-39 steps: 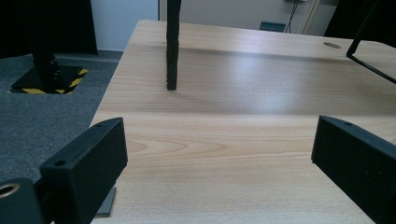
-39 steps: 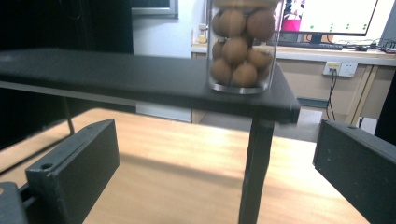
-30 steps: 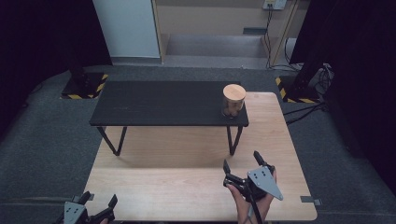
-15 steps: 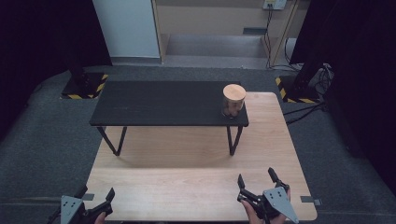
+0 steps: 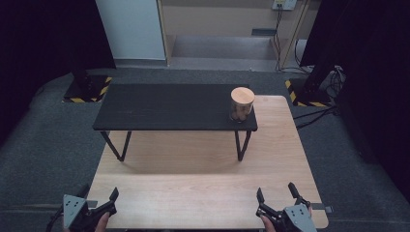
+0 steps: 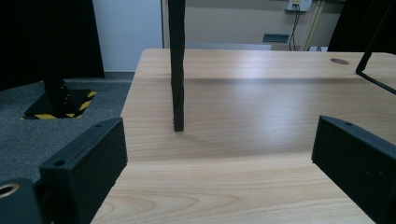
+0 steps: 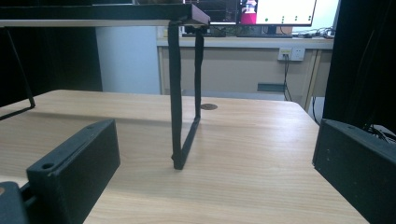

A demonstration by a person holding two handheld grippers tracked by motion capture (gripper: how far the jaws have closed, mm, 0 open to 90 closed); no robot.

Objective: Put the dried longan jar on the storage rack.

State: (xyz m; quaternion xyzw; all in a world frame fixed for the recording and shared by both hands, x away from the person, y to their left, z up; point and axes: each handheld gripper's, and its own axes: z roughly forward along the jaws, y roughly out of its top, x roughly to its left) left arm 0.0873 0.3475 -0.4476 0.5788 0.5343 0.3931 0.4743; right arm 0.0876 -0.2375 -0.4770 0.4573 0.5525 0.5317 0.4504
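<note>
Both my grippers wait at the near edge, nothing held.

My left gripper (image 5: 107,205) and right gripper (image 5: 276,197) hover low over the pale wooden table (image 5: 203,193), jaws spread wide and empty. The round wooden cylinder container (image 5: 241,103) stands well ahead of my right jaws and above them, on the right end of the black raised shelf on thin metal legs (image 5: 164,108). I judge the reach has not begun; next my right jaws must rise and travel forward to straddle it.

wooden cylinder (image 5: 241,102) upright on black shelf (image 5: 159,107)
</note>
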